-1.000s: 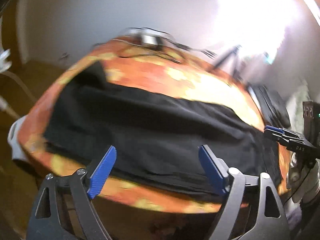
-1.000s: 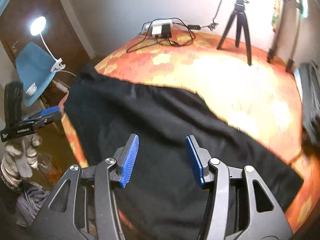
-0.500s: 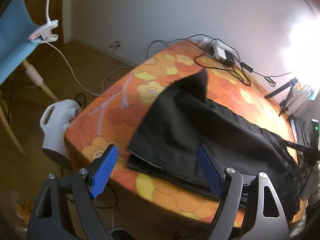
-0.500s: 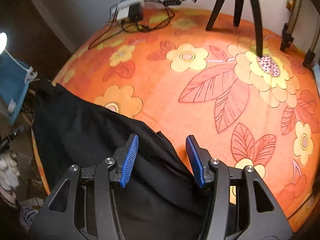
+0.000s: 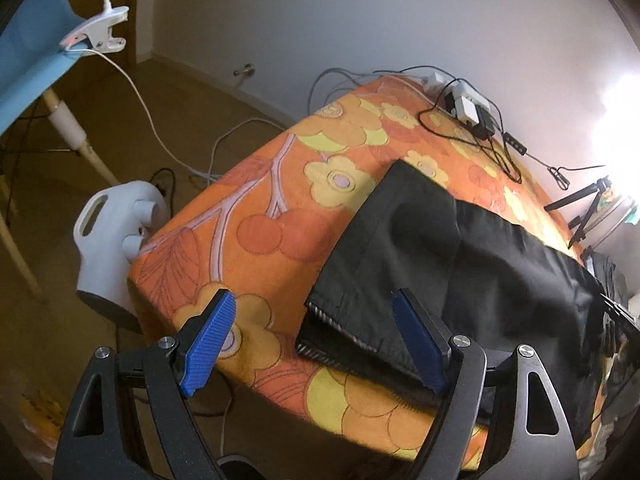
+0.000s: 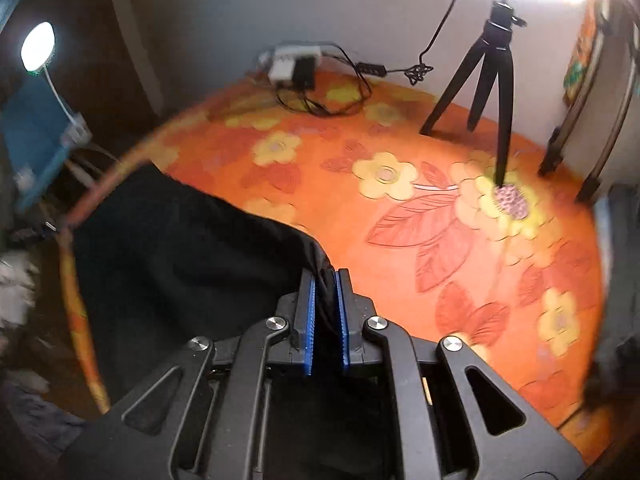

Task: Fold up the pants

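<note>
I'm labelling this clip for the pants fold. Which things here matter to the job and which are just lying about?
Job:
- black pants
- right claw, closing on the pants' edge
- left claw, open above the other end
- orange flowered table

Lying about:
- tripod
- chargers and cables
- white jug
- clip lamp

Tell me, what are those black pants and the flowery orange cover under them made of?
The black pants look like a smooth, matte woven cloth, perhaps cotton or a blend: soft folds, no shine, a stitched hem. The orange cover looks like a thicker printed textile, slightly fuzzy and matte; the exact fibre cannot be told.
</note>
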`<action>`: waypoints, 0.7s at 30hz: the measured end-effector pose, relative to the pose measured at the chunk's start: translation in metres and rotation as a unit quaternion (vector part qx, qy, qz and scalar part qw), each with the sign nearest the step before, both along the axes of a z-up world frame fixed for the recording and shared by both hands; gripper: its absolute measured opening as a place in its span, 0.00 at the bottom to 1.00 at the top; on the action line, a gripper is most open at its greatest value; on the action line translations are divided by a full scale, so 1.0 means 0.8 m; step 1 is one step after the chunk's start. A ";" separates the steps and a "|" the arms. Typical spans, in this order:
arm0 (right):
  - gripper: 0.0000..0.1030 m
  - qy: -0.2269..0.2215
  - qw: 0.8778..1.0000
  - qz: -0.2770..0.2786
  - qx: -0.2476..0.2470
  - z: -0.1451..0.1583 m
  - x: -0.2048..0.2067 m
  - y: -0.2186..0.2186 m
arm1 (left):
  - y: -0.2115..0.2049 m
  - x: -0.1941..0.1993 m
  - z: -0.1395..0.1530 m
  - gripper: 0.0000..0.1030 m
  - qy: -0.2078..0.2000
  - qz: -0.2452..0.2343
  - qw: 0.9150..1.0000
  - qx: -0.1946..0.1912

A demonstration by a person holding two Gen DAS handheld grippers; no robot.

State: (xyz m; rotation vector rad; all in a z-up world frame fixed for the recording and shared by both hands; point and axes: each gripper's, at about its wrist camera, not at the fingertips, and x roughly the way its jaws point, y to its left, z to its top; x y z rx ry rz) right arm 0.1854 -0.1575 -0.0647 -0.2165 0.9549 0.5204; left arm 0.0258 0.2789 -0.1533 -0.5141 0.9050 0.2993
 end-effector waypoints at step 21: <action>0.46 0.030 0.988 0.148 -0.009 -0.030 -0.226 0.100 | 0.003 -0.012 -0.007 0.61 -0.012 -0.012 0.999 -0.051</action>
